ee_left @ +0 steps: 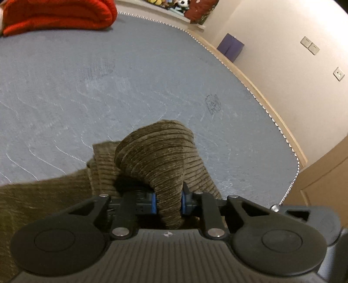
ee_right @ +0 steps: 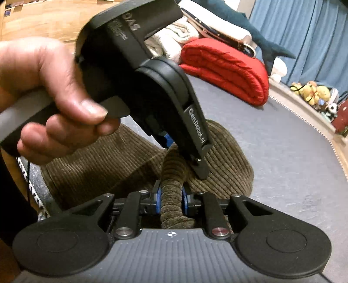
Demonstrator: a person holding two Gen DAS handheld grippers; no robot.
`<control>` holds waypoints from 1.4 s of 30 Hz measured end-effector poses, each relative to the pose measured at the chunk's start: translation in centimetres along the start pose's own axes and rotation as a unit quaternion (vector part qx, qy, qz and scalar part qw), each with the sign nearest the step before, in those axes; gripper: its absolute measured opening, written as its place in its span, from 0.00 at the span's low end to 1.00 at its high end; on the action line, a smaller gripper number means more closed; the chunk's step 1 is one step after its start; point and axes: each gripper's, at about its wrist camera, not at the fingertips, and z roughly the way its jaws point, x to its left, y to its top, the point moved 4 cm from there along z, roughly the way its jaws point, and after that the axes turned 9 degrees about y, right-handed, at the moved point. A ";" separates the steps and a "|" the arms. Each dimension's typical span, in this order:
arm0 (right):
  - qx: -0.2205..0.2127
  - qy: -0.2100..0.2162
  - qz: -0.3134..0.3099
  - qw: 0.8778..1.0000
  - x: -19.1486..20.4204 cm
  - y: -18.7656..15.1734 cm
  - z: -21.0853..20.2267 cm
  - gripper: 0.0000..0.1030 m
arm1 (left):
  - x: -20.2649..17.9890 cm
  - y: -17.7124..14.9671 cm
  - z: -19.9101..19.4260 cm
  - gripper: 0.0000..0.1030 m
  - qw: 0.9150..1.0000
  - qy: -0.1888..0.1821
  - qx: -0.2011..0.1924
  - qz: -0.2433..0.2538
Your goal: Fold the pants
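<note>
Through the left wrist camera I see my left gripper point(ee_left: 168, 203) with its jaws clamped on a bunched ridge of the pants point(ee_left: 156, 156), brown corduroy. The cloth rises out of the jaws into a rounded hump just beyond them, and the rest of the pants trails off to the near left over the grey mat point(ee_left: 108, 87). Far past the pants, at the mat's far left corner, sits a folded red blanket point(ee_left: 56, 15). To the pants' right, beyond the mat's edge, I can see a purple box point(ee_left: 230, 46) by the wall.

Through the right wrist camera my right gripper point(ee_right: 171, 201) is likewise closed on a thick roll of the pants point(ee_right: 104, 159). The left gripper point(ee_right: 174, 150) comes down from above, its tip right over the same gathered cloth, with the hand point(ee_right: 50, 98) on its handle. The pants spread left and beyond the jaws on the mat point(ee_right: 293, 152), and the red blanket point(ee_right: 228, 67) lies far behind them.

I judge the fold to be in progress: both grippers hold cloth close together, as if one end is being carried over. The pants look bunched rather than flat, so laying the fold down, smoothing it and any further fold are left.
</note>
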 end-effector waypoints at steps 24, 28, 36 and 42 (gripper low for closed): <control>0.026 0.196 0.311 0.930 -5.3 1.6 9.0 0.86 | 23.9 -4.9 -11.7 0.97 0.975 0.172 -0.021 -0.140; 0.046 0.228 0.345 0.909 -4.3 1.7 11.6 0.90 | 24.3 -5.9 -8.0 0.99 0.977 0.119 0.041 -0.173; 0.080 0.230 0.427 0.871 -4.2 0.0 15.6 0.81 | 25.5 -6.5 -3.6 0.96 0.972 0.097 0.075 -0.200; 0.052 0.231 0.419 0.876 -4.6 1.1 13.4 0.45 | 22.3 -4.4 -4.2 0.69 0.980 0.133 0.041 -0.143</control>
